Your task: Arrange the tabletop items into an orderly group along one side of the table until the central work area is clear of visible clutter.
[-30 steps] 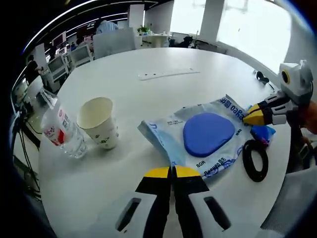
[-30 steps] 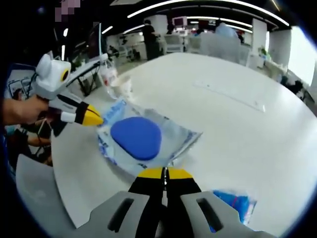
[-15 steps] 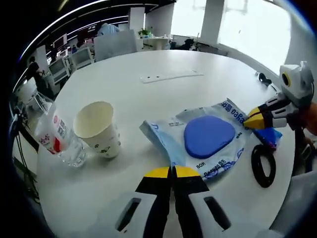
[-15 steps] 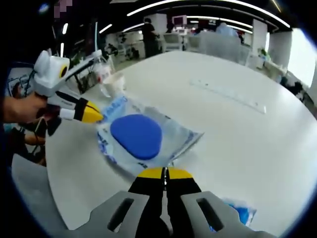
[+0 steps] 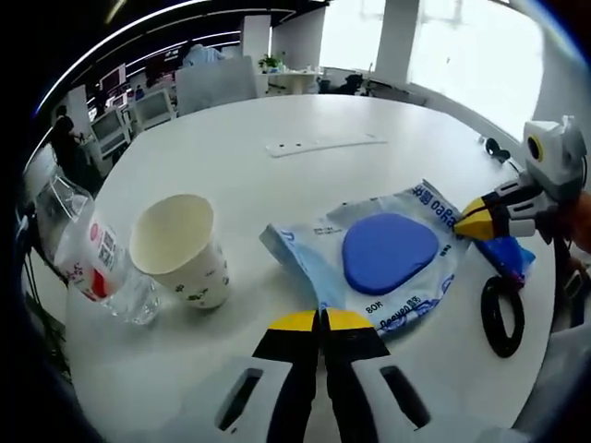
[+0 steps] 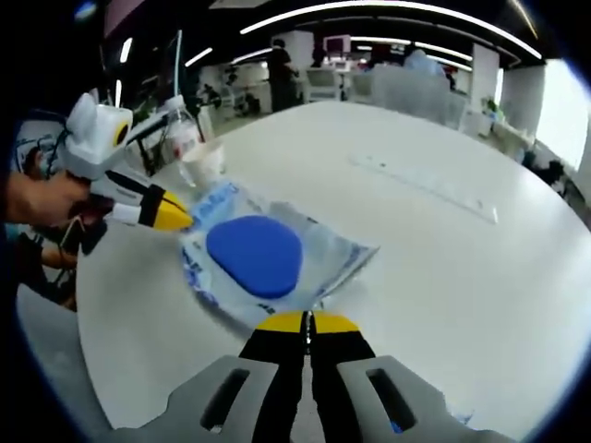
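A clear plastic bag with blue print (image 5: 388, 258) (image 6: 268, 263) holds a blue oval pad (image 5: 389, 247) (image 6: 255, 255) and lies on the white round table (image 5: 277, 175). My left gripper (image 5: 321, 317) is shut on the bag's near edge; from the right gripper view it (image 6: 177, 220) sits at the bag's left side. My right gripper (image 6: 308, 321) is shut on the opposite edge and comes in from the right (image 5: 469, 221) of the left gripper view. A paper cup (image 5: 180, 249) (image 6: 203, 161) and a water bottle (image 5: 92, 263) (image 6: 175, 134) stand left of the bag.
A black ring (image 5: 501, 314) and a blue packet (image 5: 510, 257) lie by the table's edge behind the right gripper. A long white strip (image 5: 323, 141) (image 6: 425, 175) lies farther out on the table. Desks, chairs and people fill the room beyond.
The bag has stayed at both pairs of jaws while the cup and bottle drew nearer in the left gripper view. The black ring and blue packet slid outward.
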Demonstrator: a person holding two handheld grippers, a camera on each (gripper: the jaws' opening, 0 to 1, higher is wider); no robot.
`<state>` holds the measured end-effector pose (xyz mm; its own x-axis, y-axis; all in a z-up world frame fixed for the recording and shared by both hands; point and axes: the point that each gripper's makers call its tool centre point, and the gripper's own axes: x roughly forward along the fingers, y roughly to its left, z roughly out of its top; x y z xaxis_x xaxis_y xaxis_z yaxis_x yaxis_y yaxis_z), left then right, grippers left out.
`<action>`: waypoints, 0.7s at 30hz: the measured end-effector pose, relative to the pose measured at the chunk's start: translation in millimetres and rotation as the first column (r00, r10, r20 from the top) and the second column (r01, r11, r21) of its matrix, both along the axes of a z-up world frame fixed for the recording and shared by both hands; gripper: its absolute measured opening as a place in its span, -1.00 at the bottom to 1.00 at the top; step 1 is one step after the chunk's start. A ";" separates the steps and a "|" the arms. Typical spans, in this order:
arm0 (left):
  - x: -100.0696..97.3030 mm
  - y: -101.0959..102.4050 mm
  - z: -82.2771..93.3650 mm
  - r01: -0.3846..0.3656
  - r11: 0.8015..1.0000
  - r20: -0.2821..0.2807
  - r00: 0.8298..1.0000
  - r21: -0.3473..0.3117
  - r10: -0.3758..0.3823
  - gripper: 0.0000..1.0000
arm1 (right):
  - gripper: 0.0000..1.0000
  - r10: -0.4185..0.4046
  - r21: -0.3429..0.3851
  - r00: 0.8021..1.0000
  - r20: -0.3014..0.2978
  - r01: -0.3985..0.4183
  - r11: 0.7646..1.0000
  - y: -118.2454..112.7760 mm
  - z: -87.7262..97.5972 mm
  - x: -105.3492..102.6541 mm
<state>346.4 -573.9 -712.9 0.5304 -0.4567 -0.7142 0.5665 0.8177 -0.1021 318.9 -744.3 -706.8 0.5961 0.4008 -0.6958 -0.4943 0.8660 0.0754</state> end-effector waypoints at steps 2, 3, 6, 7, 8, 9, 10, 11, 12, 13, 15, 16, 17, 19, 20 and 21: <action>2.0 0.0 -0.8 -0.004 1.000 0.002 1.000 -0.001 0.004 -1.00 | -1.00 -0.002 0.001 1.000 0.005 0.002 1.000 0.4 -0.4 2.9; 4.0 0.2 -2.3 -0.007 1.000 0.001 1.000 -0.003 0.007 -1.00 | -1.00 -0.007 0.002 1.000 0.003 0.007 1.000 0.1 -1.6 5.3; 8.9 2.1 -4.7 -0.014 1.000 0.005 1.000 0.000 0.014 -1.00 | -1.00 -0.015 0.009 1.000 0.006 0.015 1.000 2.1 -3.8 10.4; 10.1 2.6 -5.1 -0.016 1.000 0.005 1.000 0.000 0.016 -1.00 | -1.00 -0.016 0.010 1.000 0.005 0.016 1.000 2.6 -4.6 11.6; 11.7 3.2 -6.4 -0.018 1.000 0.003 1.000 0.001 0.018 -1.00 | -1.00 -0.018 0.012 1.000 0.004 0.018 1.000 3.3 -5.6 13.2; 12.2 3.7 -7.7 -0.019 1.000 -0.001 1.000 0.003 0.019 -1.00 | -1.00 -0.018 0.012 1.000 0.005 0.018 1.000 3.6 -6.1 14.2; 13.2 4.0 -8.1 -0.019 1.000 0.001 1.000 0.004 0.019 -1.00 | -1.00 -0.020 0.014 1.000 0.006 0.020 1.000 3.9 -6.5 15.4; 15.2 4.5 -9.2 -0.024 1.000 0.002 1.000 0.004 0.024 -1.00 | -1.00 -0.022 0.017 1.000 0.005 0.022 1.000 4.4 -6.8 16.8; 16.0 4.4 -10.4 -0.025 1.000 -0.001 1.000 0.004 0.026 -1.00 | -1.00 -0.023 0.016 1.000 0.008 0.022 1.000 4.3 -7.1 17.7; 16.9 4.0 -11.5 -0.023 1.000 0.001 1.000 0.008 0.023 -1.00 | -1.00 -0.025 0.017 1.000 0.005 0.025 1.000 3.7 -8.3 19.5; 18.1 3.3 -13.9 -0.025 1.000 -0.001 1.000 0.015 0.025 -1.00 | -1.00 -0.028 0.018 1.000 0.005 0.028 0.999 3.6 -9.7 21.1; 18.5 2.7 -15.0 -0.026 1.000 -0.003 1.000 0.015 0.026 -1.00 | -1.00 -0.029 0.015 1.000 0.004 0.029 0.999 3.2 -10.7 21.8; 19.1 2.0 -15.6 -0.025 1.000 -0.001 1.000 0.015 0.026 -1.00 | -1.00 -0.033 0.013 0.999 0.000 0.033 0.999 2.3 -12.7 22.8; 20.6 1.3 -17.5 -0.027 0.999 0.004 1.000 0.023 0.027 -1.00 | -1.00 -0.036 0.015 0.999 -0.001 0.036 0.999 1.9 -14.6 23.4; 21.0 1.1 -18.1 -0.027 0.999 0.004 1.000 0.024 0.027 -1.00 | -1.00 -0.037 0.012 0.999 -0.004 0.037 0.999 1.6 -16.1 23.2; 21.5 1.0 -17.9 -0.027 0.999 0.008 1.000 0.024 0.027 -1.00 | -1.00 -0.039 0.010 0.999 -0.008 0.039 0.999 1.2 -17.5 23.1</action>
<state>367.9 -572.9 -730.8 0.5479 -0.4247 -0.7208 0.5449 0.8349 -0.0778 342.1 -743.1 -724.3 0.6058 0.3848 -0.6964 -0.4595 0.8837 0.0886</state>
